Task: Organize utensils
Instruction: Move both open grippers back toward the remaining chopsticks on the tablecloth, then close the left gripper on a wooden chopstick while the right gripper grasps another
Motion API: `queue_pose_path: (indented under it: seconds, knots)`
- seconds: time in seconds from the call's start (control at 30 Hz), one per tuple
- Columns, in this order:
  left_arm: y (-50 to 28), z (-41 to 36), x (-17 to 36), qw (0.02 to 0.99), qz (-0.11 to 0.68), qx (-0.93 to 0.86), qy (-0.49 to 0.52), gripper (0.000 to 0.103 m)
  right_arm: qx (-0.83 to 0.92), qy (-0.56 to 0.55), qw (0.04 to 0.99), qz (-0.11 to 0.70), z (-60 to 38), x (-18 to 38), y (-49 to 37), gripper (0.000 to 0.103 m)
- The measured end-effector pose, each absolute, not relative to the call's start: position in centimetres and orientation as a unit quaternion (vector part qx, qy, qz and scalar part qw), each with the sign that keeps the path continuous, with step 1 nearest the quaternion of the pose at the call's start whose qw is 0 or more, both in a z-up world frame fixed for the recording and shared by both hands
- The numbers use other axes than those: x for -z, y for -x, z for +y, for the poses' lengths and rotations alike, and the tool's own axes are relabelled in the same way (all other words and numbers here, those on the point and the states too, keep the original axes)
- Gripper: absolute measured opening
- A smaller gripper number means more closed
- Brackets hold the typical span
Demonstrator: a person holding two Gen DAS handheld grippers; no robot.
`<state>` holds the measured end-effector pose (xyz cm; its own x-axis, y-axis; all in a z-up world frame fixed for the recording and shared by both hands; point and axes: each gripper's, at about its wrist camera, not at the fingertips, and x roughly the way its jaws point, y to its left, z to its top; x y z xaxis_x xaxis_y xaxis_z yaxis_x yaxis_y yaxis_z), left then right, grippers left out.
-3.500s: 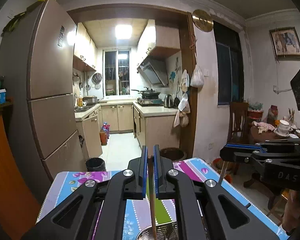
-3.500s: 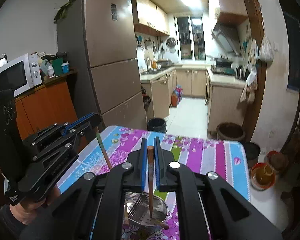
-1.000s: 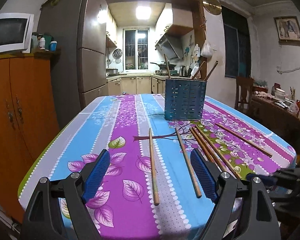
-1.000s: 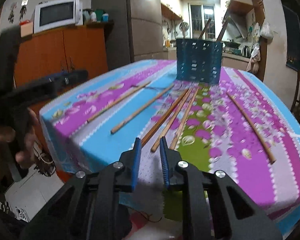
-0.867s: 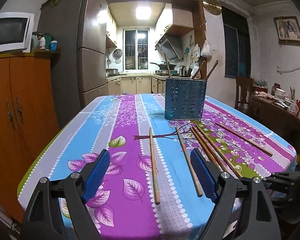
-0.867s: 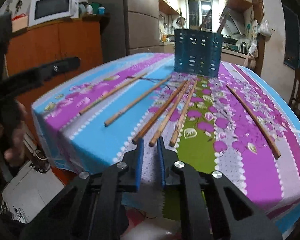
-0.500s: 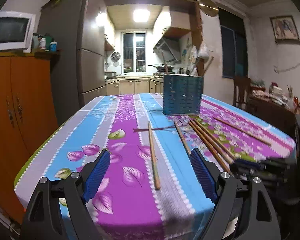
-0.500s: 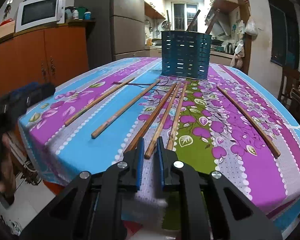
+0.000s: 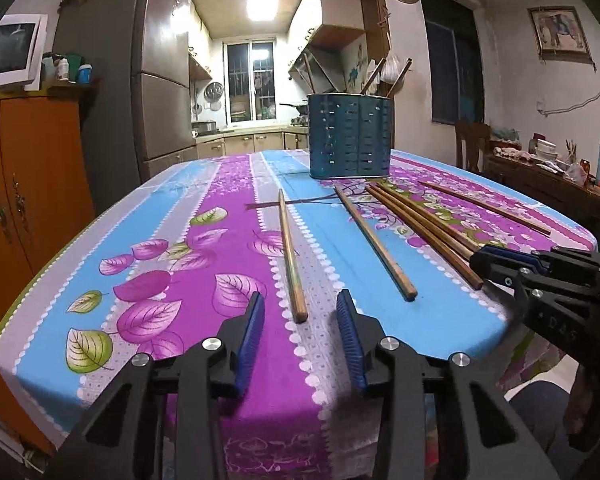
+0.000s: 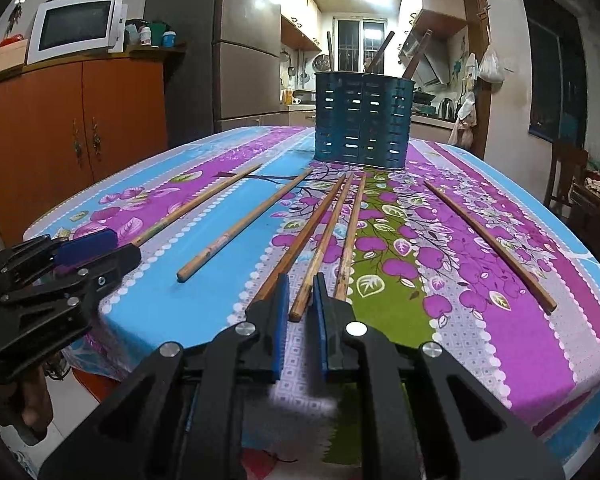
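Several wooden chopsticks lie on the flowered tablecloth (image 9: 204,264), pointing toward a blue slotted utensil holder (image 9: 350,138) that holds a few chopsticks. My left gripper (image 9: 300,312) is open, its blue pads on either side of the near end of the leftmost chopstick (image 9: 289,252). My right gripper (image 10: 301,294) is nearly shut, with a narrow gap around the near end of a middle chopstick (image 10: 320,252); I cannot tell if the pads touch it. The holder (image 10: 363,120) stands behind. The right gripper also shows in the left wrist view (image 9: 500,260).
An orange cabinet (image 10: 72,120) with a microwave (image 10: 76,26) stands left of the table, then a fridge (image 9: 160,92). A lone chopstick (image 10: 488,240) lies at the right. A wooden chair (image 9: 470,146) and a cluttered side table stand at the right. The table's front edge is just under both grippers.
Both grippers moved forward and down to the table's near edge. The left jaws narrowed around the leftmost chopstick's end; the right gripper now straddles a middle chopstick's end.
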<state>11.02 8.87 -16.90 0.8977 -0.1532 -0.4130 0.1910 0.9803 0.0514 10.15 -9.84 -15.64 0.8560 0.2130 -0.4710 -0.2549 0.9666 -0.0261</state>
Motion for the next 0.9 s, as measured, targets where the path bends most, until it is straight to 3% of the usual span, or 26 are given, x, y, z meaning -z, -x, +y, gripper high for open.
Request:
queue_pose_path:
  seconds: [0.1, 0.33, 0.67, 0.9]
  knots:
    - [-11.3, 8.8, 17.1, 0.975, 0.2, 0.088, -0.044, 0.036, -0.118, 0.044, 0.964, 0.235, -9.8, 15.7, -10.0, 0.01]
    - [-11.4, 8.6, 17.6, 0.979, 0.18, 0.083, -0.037, 0.009, -0.118, 0.032, 0.965, 0.232, -9.9, 15.8, -9.9, 0.008]
    - [-10.9, 9.0, 16.6, 0.982, 0.169, 0.081, -0.028, 0.007, -0.12, 0.025, 0.968, 0.218, -10.2, 14.8, -9.2, 0.006]
    - [-9.1, 9.1, 11.3, 0.99, 0.104, 0.091, -0.029, 0.007, -0.117, 0.047, 0.978, 0.168, -10.8, 10.8, -7.3, 0.005]
